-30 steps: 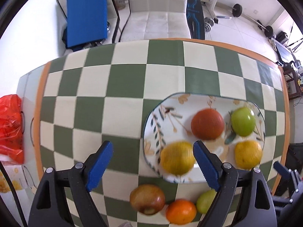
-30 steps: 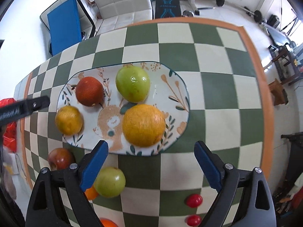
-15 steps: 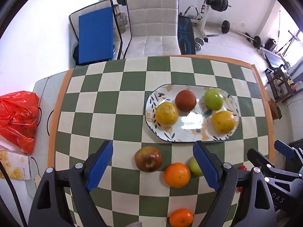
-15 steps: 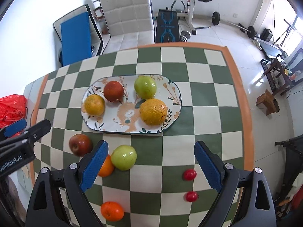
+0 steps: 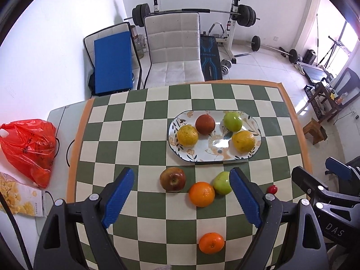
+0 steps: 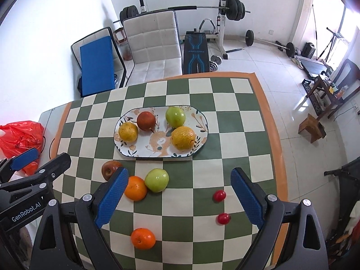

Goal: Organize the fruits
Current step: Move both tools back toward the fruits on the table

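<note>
A: On the counter [image 5: 108, 132], left wrist view. Landmark is the oval plate [image 5: 255, 155]. It carries four fruits: a yellow orange [image 5: 187, 135] at its left end, a dark red fruit [image 5: 205, 124] behind that, a green apple [image 5: 232, 121] at the back right, and a second yellow orange [image 5: 243, 141] at its right end.

B: Off the plate?

A: Just in front of the plate: a red apple [image 5: 172, 179], an orange [image 5: 201, 194] and a green apple [image 5: 221, 183]; the last two are touching. One cherry tomato [image 5: 272, 188] lies to the right of them. A small tangerine [image 5: 211, 243] sits well in front of the plate.

B: Left tongs [image 5: 181, 198]?

A: Spread wide, holding nothing, above the counter in front of the plate.

B: Right wrist view.

A: Same plate [image 6: 200, 144], same four fruits on it. In front of it: red apple [image 6: 110, 168], partly hidden by the left blue pad, then orange [image 6: 135, 188] touching green apple [image 6: 156, 180]. Tangerine [image 6: 143, 238] is nearest the camera. Two cherry tomatoes [image 6: 219, 195] lie in front of the plate's right end, apart from each other.

B: Right tongs [image 6: 178, 198]?

A: Wide apart as well, empty. A red plastic bag [image 6: 20, 137] lies well left of the plate, past the counter's edge.
</note>
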A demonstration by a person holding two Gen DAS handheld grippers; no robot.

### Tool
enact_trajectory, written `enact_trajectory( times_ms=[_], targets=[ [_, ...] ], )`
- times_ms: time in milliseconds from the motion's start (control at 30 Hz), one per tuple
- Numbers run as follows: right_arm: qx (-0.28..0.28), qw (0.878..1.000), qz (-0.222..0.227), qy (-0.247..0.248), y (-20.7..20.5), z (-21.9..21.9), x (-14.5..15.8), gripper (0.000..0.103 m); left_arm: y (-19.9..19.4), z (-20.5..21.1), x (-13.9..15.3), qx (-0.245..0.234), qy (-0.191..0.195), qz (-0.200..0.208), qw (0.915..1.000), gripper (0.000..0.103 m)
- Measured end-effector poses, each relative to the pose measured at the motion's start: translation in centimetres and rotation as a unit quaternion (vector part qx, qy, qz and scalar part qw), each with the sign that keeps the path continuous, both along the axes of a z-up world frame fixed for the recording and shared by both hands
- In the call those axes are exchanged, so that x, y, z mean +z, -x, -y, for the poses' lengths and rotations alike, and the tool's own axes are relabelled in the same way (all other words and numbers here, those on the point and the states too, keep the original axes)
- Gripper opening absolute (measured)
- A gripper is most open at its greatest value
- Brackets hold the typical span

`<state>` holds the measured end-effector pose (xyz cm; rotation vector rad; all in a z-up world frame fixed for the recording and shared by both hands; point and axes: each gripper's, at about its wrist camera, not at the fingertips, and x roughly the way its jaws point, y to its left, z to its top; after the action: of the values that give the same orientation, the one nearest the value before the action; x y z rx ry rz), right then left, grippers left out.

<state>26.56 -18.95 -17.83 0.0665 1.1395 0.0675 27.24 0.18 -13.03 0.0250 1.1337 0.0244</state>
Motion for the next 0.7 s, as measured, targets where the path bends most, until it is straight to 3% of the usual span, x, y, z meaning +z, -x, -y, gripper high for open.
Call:
enact_trajectory(
  times_ms=[267,433,467,567,700],
  targets=[
    [-0.004,1.000,0.013,-0.013,1.2,0.1,1.5,0.094,0.9,0.6,1.4,-0.005,0.005,0.015,0.9999,0.086],
    [-0.005,0.999,-0.002,-0.036,0.5,0.2,0.2,0.094,0.6,0.2,0.8,0.015,-0.004,0.013,0.9998,0.086],
    [-0.006,0.999,-0.008,-0.039,0.3,0.2,-0.5,0.094,0.2,0.0,0.2,0.021,-0.009,0.004,0.9997,0.087],
    [-0.006,0.997,-0.037,-0.065,-0.8,0.2,-3.2,0.094,-0.4,-0.7,-1.5,0.036,-0.029,-0.010,0.9989,0.099],
    [-0.009,0.990,-0.097,-0.098,-3.0,-0.1,-9.1,0.094,-1.1,-2.1,-4.5,0.059,-0.059,-0.035,0.9959,0.099]
  ],
)
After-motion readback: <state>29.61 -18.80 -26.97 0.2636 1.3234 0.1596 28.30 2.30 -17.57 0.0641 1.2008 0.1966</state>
